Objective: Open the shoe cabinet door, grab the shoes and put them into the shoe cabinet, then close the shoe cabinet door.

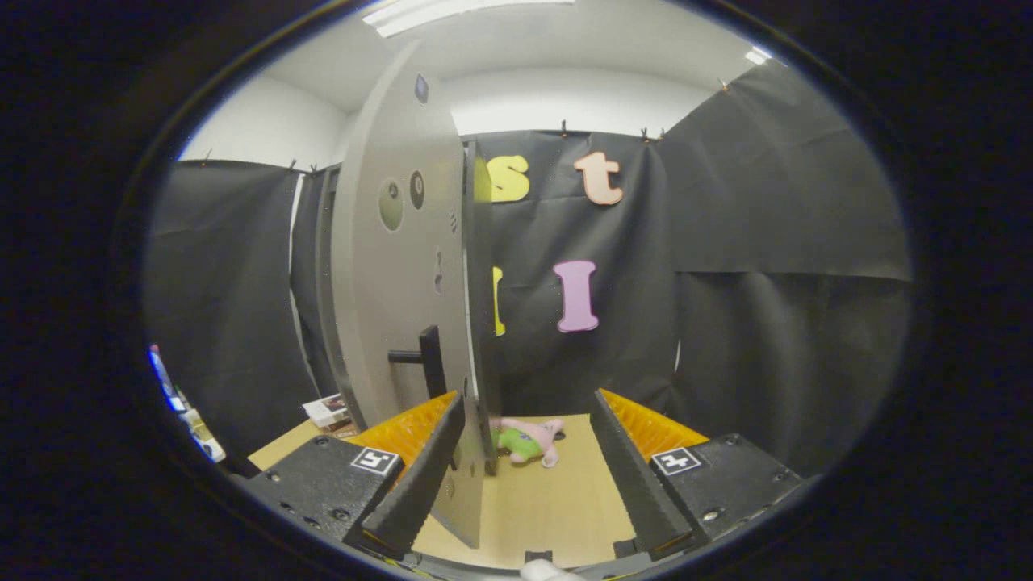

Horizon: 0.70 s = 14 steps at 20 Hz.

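Tongs (pixel 529 476) stand apart, clamped on nothing. The cabinet door (pixel 399 307) is swung open, its free edge just inside the left finger. A pink-and-green shoe (pixel 526 440) lies on the desk (pixel 549 508) beyond that edge. Recommendation: clear the door, then straddle the shoe squarely.

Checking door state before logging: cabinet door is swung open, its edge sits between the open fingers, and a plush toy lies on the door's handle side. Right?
Nearly. In the gripper view the door stands open edge-on between the open gripper, but the plush toy lies beyond the edge, opposite the handle.
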{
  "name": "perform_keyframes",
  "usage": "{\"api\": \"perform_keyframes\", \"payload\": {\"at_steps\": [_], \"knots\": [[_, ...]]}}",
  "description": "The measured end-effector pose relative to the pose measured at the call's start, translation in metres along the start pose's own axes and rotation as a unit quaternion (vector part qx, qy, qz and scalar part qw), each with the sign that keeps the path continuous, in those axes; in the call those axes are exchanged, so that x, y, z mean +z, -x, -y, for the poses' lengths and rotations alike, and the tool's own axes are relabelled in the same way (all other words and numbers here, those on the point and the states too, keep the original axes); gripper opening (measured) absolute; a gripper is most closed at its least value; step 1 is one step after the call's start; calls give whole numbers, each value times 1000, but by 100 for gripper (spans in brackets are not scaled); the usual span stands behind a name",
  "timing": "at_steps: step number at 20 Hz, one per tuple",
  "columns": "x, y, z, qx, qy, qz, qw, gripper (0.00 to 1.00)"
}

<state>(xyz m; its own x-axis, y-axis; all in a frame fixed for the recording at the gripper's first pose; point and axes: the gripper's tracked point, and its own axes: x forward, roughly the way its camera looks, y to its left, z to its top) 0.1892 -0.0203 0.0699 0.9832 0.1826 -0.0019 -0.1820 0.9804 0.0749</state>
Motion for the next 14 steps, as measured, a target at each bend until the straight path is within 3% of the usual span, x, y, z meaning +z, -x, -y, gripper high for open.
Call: {"api": "perform_keyframes", "payload": {"at_steps": [4,11,14], "knots": [[-9,-26,-9,71,-7,-22,997,99],[-15,-36,-22,152,-11,-48,987,98],[-14,-37,-25,151,24,-52,987,95]]}}
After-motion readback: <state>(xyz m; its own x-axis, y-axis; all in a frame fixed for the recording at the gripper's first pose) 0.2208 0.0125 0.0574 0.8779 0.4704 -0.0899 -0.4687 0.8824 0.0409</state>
